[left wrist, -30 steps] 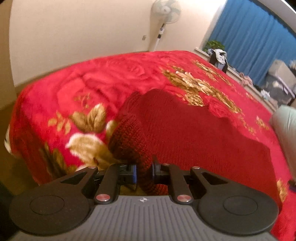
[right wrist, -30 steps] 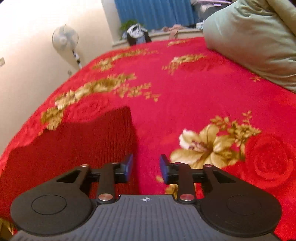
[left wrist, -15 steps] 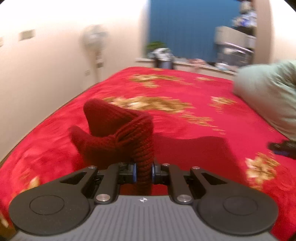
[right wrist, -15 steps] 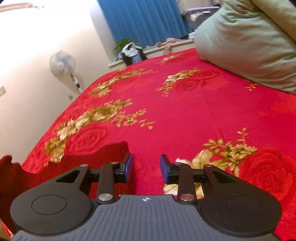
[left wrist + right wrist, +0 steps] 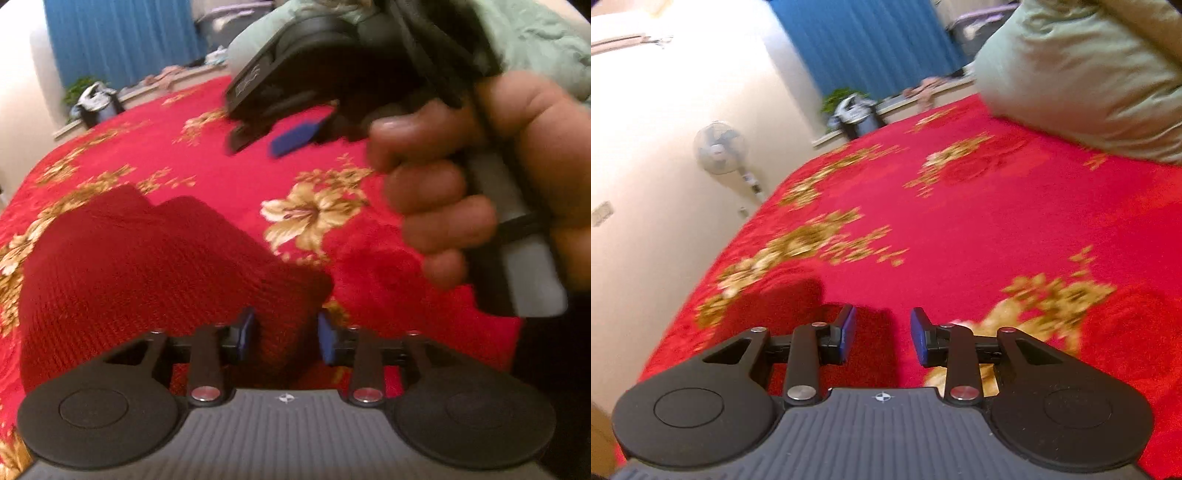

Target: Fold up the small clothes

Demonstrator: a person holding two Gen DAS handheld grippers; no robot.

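A dark red knit garment (image 5: 147, 266) lies folded over on the red floral blanket (image 5: 229, 173). My left gripper (image 5: 286, 334) is at its near right corner. Its jaws are opening, and a thick fold of the knit still sits between the blue pads without being pinched. My right gripper (image 5: 266, 142), held in a person's hand (image 5: 461, 192), hovers over the blanket just beyond and to the right of the garment. In the right wrist view my right gripper (image 5: 882, 332) has its jaws opening with nothing between them. The garment's dark edge (image 5: 798, 291) lies just ahead-left of its fingers.
A pale green quilt (image 5: 1089, 74) is piled on the bed's far right. The bed's left edge drops off beside a cream wall with a standing fan (image 5: 718, 147). A blue curtain (image 5: 868, 40) and a sill with a bag (image 5: 855, 114) are at the far end.
My left gripper carried the pinched knit fold across to the right, close to the right gripper, laid it down and loosened its jaws. The right gripper's jaws widened a little.
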